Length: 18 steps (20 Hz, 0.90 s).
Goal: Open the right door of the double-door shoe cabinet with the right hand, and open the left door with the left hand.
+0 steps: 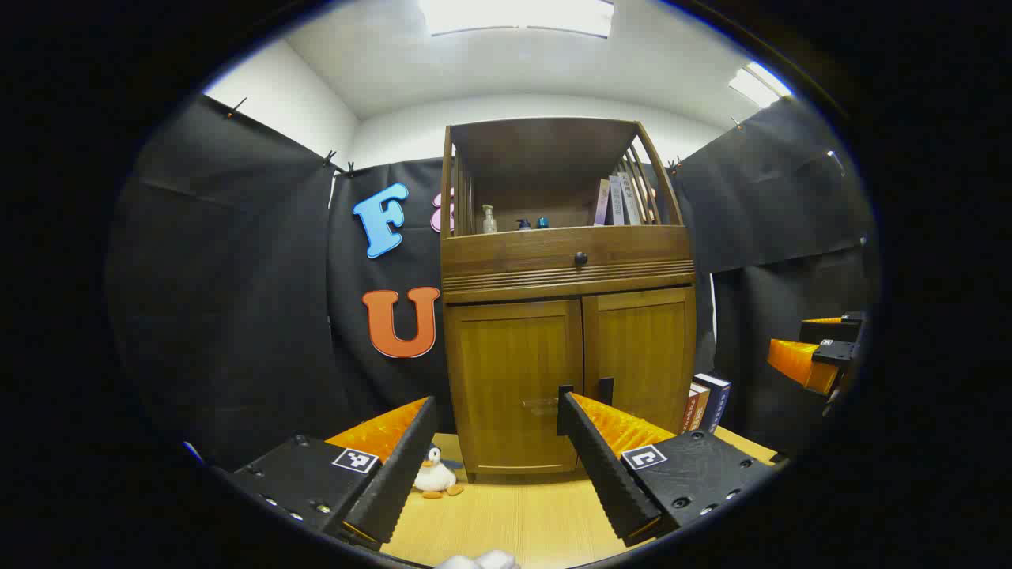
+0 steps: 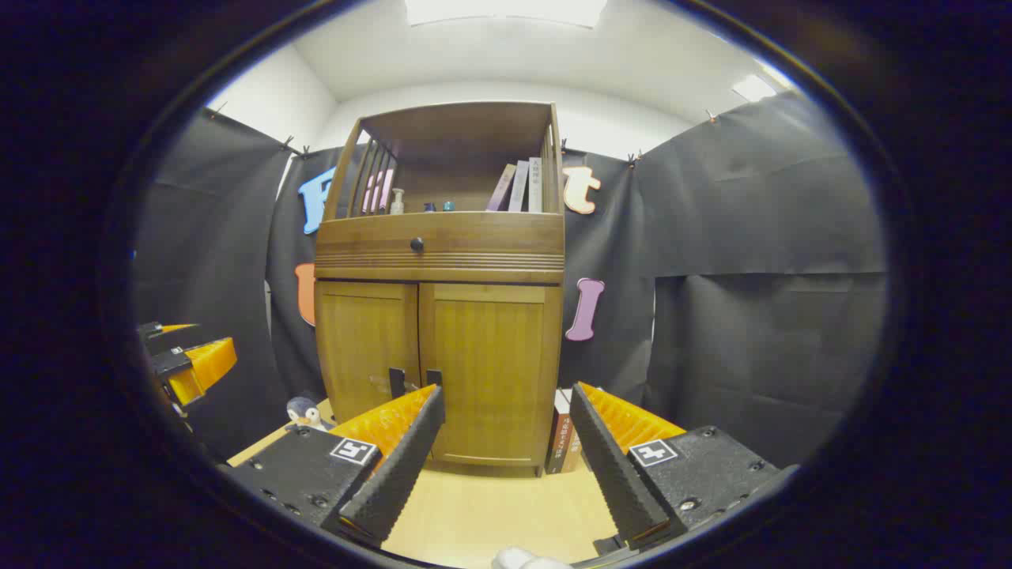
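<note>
The wooden shoe cabinet (image 1: 569,269) stands ahead with both lower doors shut. In the left gripper view, the left door (image 1: 514,379) and right door (image 1: 644,352) meet at two dark handles (image 1: 606,389). My left gripper (image 1: 498,403) is open and short of the left door, touching nothing. Off at the right edge is my right gripper (image 1: 794,340). In the right gripper view, my right gripper (image 2: 506,395) is open in front of the right door (image 2: 490,363), with the left door (image 2: 368,344) beside it. The left gripper (image 2: 212,336) hangs at the far left.
A drawer with a round knob (image 1: 580,258) sits above the doors, under an open shelf with bottles and books (image 1: 621,201). A plush duck (image 1: 435,476) lies left of the cabinet base and books (image 2: 563,438) lean at its right. The cabinet stands on a light wood surface (image 1: 514,521).
</note>
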Available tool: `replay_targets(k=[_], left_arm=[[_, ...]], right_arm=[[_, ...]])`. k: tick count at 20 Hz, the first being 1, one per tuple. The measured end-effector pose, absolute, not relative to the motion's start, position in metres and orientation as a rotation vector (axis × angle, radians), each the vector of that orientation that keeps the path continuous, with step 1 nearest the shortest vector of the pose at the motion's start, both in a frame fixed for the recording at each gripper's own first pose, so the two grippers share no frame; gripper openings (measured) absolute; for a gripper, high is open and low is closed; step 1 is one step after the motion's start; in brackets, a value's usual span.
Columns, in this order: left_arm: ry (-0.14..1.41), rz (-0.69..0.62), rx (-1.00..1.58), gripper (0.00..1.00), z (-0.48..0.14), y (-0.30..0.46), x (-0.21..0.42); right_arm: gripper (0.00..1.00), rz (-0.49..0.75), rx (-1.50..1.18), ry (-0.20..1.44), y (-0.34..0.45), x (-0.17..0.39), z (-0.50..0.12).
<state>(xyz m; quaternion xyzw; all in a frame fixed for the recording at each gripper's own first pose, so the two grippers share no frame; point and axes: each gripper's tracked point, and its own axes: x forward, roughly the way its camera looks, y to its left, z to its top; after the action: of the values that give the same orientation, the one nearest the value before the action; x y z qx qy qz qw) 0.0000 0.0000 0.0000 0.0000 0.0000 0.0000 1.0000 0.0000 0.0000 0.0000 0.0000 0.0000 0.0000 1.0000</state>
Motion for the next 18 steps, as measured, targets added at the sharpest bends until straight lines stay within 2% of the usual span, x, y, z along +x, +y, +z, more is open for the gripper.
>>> replay_targets(k=[18], left_arm=[[0.021, 0.012, 0.032, 0.96, -0.008, 0.015, 0.005]], right_arm=[[1.0, -0.02, -0.009, 0.019, 0.019, 0.038, -0.026]])
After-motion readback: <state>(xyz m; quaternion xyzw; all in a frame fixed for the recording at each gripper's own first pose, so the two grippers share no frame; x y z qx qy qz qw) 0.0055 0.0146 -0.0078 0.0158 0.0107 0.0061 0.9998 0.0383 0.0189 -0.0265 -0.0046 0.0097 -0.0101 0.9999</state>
